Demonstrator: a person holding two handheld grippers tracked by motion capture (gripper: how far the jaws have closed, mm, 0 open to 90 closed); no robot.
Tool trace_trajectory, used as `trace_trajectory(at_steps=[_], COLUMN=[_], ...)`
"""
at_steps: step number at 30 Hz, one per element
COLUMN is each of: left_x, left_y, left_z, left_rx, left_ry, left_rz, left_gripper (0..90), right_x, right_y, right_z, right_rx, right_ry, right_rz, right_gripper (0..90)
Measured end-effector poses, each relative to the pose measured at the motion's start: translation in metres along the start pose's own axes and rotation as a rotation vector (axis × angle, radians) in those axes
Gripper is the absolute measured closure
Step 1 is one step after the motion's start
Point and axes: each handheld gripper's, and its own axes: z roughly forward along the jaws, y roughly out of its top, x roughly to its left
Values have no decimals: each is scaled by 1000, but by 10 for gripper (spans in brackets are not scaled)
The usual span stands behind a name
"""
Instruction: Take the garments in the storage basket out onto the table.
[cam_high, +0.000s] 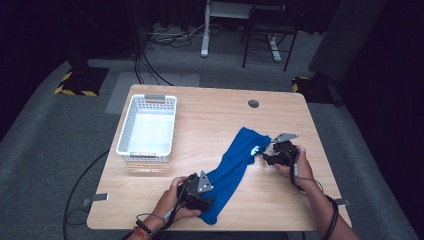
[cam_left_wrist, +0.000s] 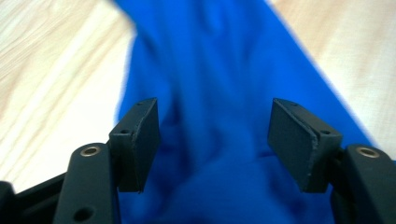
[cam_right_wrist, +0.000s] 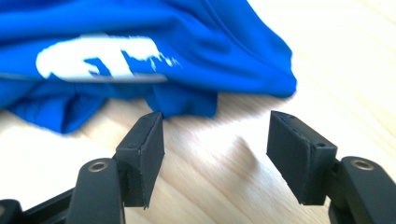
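Broadly, a light wooden table (cam_high: 210, 125) is seen from above, set on a grey carpeted floor (cam_high: 45, 145) with dark surroundings at the far side. On the left part of the table a white slatted basket (cam_high: 148, 129) is placed, well apart from everything else on the tabletop. A blue garment (cam_high: 234, 167) is laid out in a long, rumpled strip that runs from the middle right of the table down to the near edge; a white print (cam_right_wrist: 100, 58) is carried on its far end. At the far side of the tabletop a small round grey cap (cam_high: 253, 104) is set into the wood.

The near end of the cloth is met by the left gripper (cam_high: 196, 192), held in a hand (cam_high: 170, 202) at the near edge. In the left gripper view (cam_left_wrist: 212, 135) its jaws are spread wide with the blue fabric lying between and beneath them, nothing being clamped. The right gripper (cam_high: 276, 154) is held just beside the far end of the garment, at its right. In the right gripper view (cam_right_wrist: 215, 140) its jaws are likewise spread wide over bare wood, the crumpled hem lying just beyond their tips and apart from them.
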Motion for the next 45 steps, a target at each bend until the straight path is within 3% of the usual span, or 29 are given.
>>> trace_trajectory(at_steps=[4,7,9,10,12,14,16,18,22,26,29,32,35,39,45], left_x=[4,18,29,36,41,49,50,50,52,53,51,51,52,56,61], left_y=[20,47,66,75,81,92,94,95,90,82,77,73,71,67,59], left_z=[-4,5,20,30,38,62,72,81,85,82,79,76,73,67,59], left_rx=[-74,-88,-83,-77,-64,-26,-10,20,30,9,-4,-16,-17,-8,34], left_ry=[-13,65,116,127,129,149,151,171,172,173,183,174,170,184,207], left_rz=[5,19,35,23,18,16,17,28,8,-22,-39,-62,-71,-90,-77], left_gripper=[338,343,354,378,399,423,420,426,453,460,460,460,455,439,472], right_x=[-1,0,0,1,4,7,8,7,10,31,35,36,40,41,36], right_y=[-3,2,7,9,10,10,11,11,11,12,12,13,15,17,16], right_z=[-2,-2,-1,-1,-1,0,4,8,7,3,10,12,11,11,7], right_rx=[-68,-95,-103,-109,-115,-103,-84,-82,-104,-124,-94,-98,-85,-74,-39], right_ry=[34,35,23,19,32,39,28,26,55,109,78,88,62,58,48], right_rz=[22,43,44,50,48,34,24,38,47,-11,-22,-7,-40,-62,-82], right_gripper=[364,356,359,373,409,421,424,417,412,377,370,370,373,389,389])
